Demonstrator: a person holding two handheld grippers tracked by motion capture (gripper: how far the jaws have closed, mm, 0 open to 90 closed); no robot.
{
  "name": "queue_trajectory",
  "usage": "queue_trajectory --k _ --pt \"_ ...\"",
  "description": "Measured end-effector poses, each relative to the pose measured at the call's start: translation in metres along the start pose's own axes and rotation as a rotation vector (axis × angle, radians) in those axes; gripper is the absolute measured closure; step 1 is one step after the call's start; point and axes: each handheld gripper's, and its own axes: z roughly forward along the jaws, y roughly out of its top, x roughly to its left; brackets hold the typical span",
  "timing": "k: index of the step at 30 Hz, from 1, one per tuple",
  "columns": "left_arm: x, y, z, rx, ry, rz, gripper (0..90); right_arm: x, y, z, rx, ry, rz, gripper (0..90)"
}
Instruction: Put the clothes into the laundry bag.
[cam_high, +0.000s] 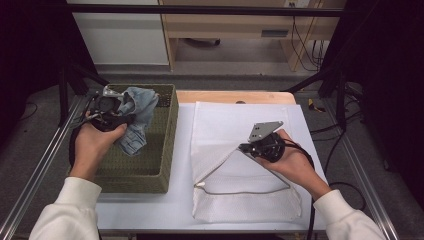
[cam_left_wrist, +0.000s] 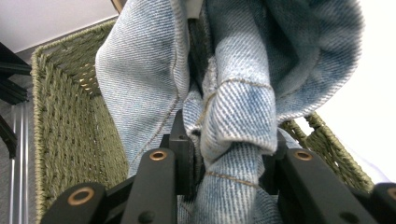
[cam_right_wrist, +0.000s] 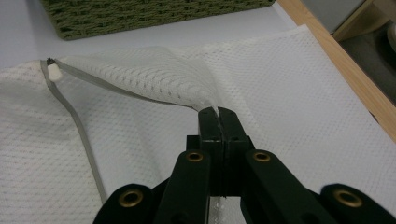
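Left claw clamps bunched denim above the basket, right claw pinches the mesh bag flap up off the counter; thin pinch may slip, dropping the flap shut before denim arrives.

White worktop with a wooden strip along its far edge. Black frame posts stand at both sides. Beyond, a light wooden cabinet and hanging black cables
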Motion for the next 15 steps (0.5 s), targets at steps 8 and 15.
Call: queue_trajectory --k 8,15 --pt "-0.001 0.003 -0.008 -0.028 -0.016 -0.004 67.0 0.0 0.002 0.0 0.006 -0.001 -0.003 90.0" --pt "-0.005 0.008 -0.015 -0.051 -0.029 0.002 67.0 0.0 0.001 0.002 0.012 0.006 -0.01 90.0"
